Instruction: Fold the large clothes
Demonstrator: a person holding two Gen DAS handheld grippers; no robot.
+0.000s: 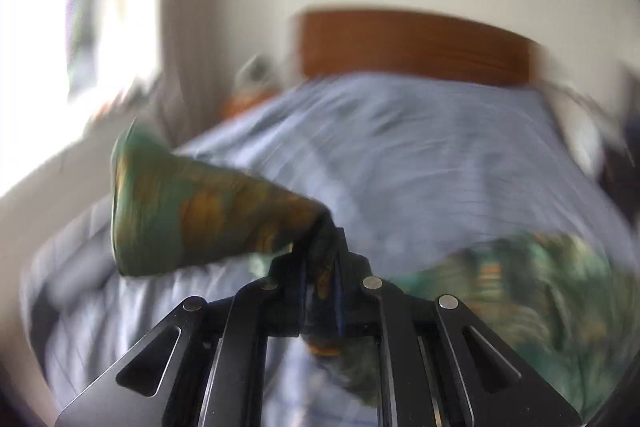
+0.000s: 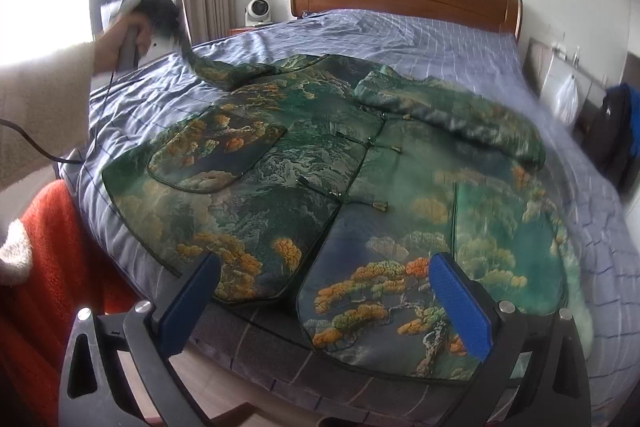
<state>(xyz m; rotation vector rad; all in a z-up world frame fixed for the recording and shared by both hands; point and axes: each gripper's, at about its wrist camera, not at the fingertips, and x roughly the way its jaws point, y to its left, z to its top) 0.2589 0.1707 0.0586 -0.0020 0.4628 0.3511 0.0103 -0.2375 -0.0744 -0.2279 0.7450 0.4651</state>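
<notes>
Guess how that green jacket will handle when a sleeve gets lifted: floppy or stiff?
Probably semi-floppy: the sleeve pinched in the left gripper trails back to the jacket on the bed. The cloth looks thick and padded, so likely heavyish. Its sheen suggests it may slide.

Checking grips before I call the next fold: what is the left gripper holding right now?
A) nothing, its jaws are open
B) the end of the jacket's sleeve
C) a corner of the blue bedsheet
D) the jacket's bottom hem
B: the left gripper is shut on the sleeve of the green jacket, lifting it off the bed.
</notes>
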